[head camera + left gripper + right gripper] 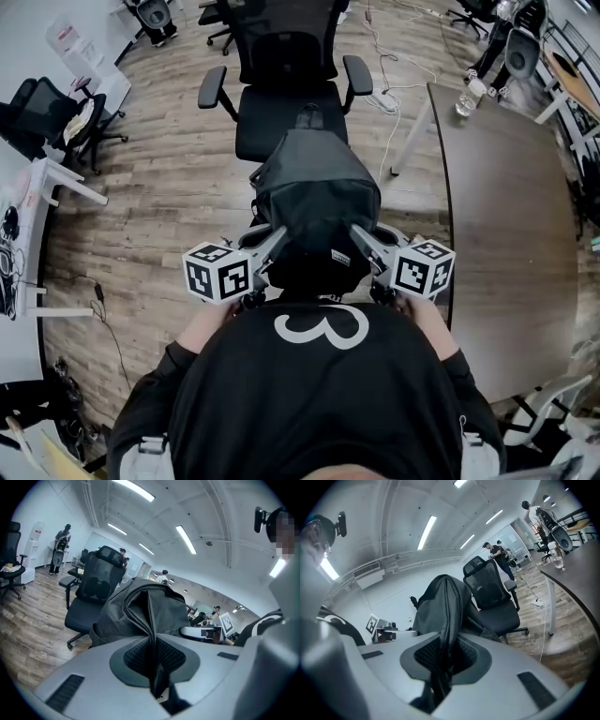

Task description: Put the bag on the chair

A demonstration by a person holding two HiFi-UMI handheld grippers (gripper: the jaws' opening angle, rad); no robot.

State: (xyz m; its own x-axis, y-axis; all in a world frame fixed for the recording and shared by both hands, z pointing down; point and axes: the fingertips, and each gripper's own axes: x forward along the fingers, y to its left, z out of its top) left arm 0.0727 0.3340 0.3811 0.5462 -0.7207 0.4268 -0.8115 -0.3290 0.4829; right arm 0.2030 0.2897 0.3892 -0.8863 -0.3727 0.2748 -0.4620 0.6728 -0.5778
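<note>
A black bag (317, 202) hangs in the air between my two grippers, just in front of my body. My left gripper (272, 246) is shut on the bag's left side; in the left gripper view a fold of the bag (140, 613) is pinched between its pads. My right gripper (361, 242) is shut on the right side, and the right gripper view shows the bag (440, 606) clamped the same way. The black office chair (286, 103) stands straight ahead, its seat bare, with the bag's far end over the seat's near edge. The chair (91, 592) also shows beyond the bag.
A dark table (511, 225) runs along the right, with a water bottle (467, 97) at its far end. Cables (389, 89) lie on the wood floor beside the chair. A white desk (28, 244) and another black chair (56, 117) stand at the left. People stand in the background.
</note>
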